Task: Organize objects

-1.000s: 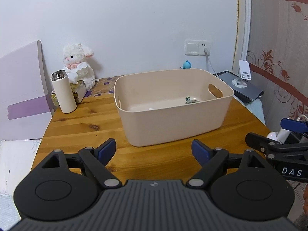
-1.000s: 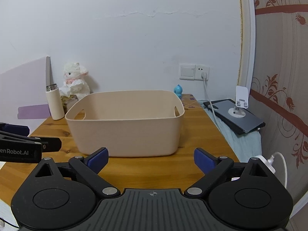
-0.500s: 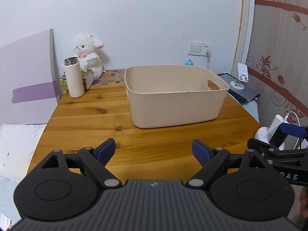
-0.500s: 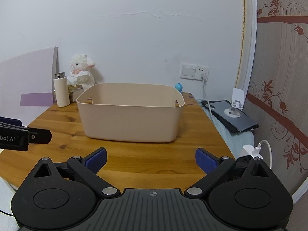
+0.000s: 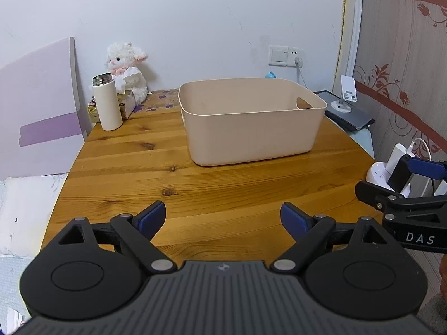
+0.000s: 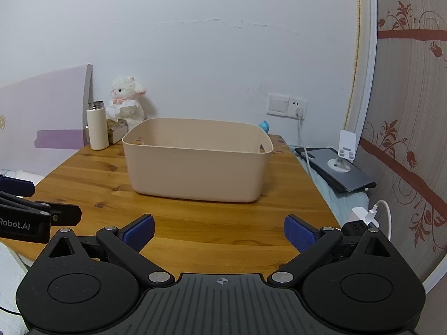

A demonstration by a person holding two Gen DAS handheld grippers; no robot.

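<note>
A beige plastic bin (image 5: 251, 136) stands on the wooden table (image 5: 139, 167), right of centre; it also shows in the right wrist view (image 6: 195, 173). Its inside is hidden from both views. My left gripper (image 5: 223, 220) is open and empty, held over the table's near edge, well short of the bin. My right gripper (image 6: 219, 233) is open and empty, also at the near edge, to the right of the left one. Each gripper shows at the side of the other's view.
A white flask (image 5: 107, 103), a plush lamb (image 5: 127, 69) and a tissue box (image 5: 128, 103) stand at the back left. A purple board (image 5: 39, 111) leans on the left. A tablet with a phone stand (image 5: 349, 109) and a charger (image 5: 391, 167) lie off the right edge.
Both grippers have drawn back from the bin towards the table's near edge and dropped lower. The bin now looks smaller and farther away. Both stay open.
</note>
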